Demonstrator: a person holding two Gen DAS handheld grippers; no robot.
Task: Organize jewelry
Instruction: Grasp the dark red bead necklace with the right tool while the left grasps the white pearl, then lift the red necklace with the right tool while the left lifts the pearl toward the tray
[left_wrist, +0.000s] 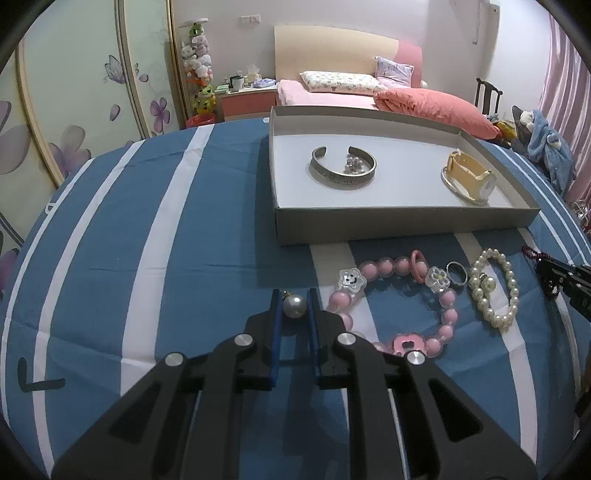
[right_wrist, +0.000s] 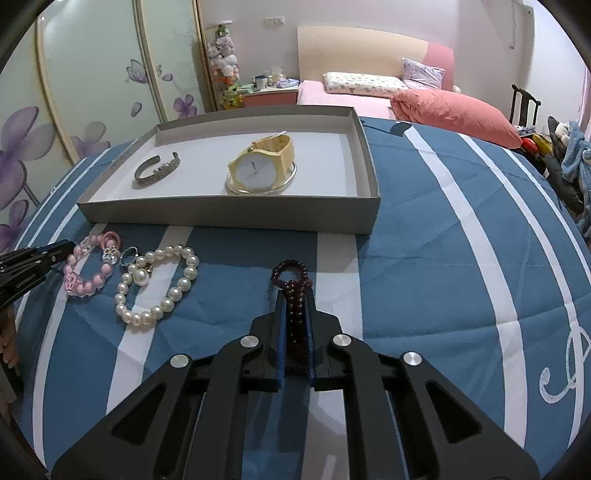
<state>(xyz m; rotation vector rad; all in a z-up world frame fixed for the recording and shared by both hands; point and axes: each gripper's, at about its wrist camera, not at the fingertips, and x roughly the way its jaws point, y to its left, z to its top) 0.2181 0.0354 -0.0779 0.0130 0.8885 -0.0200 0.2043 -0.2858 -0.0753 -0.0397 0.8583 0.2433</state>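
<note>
Step in hand, as judged: both pickups made, transfer to the tray (left_wrist: 369, 225) pending. Left tool (left_wrist: 294, 303) is closed on a single pearl earring (left_wrist: 294, 305), large round pearl pinched between the blue pads near the tips, a small gold fitting just visible at its top left. Right tool (right_wrist: 294, 314) is closed on a dark red bead bracelet (right_wrist: 291, 291); the strand runs lengthwise between the pads and its loop sticks out past the tips. Whether either piece is lifted off the striped blue surface (left_wrist: 166, 258) cannot be told. Tray sits beyond both tools and already holds a silver cuff (left_wrist: 342, 167) with a small sparkly piece inside its curve, plus a yellow watch (right_wrist: 260, 164) resting on a thin silver bangle. Still out on the surface: pink bead bracelet (left_wrist: 399, 299) with flower charms, pearl bracelet (right_wrist: 159, 284), a second pearl earring, a small ring (left_wrist: 457, 273). Next move likely calls for raising each piece over the near tray wall and releasing onto bare tray floor. Pearl is smooth and round, may roll on release; the bead strand is limp and will slump.
</note>
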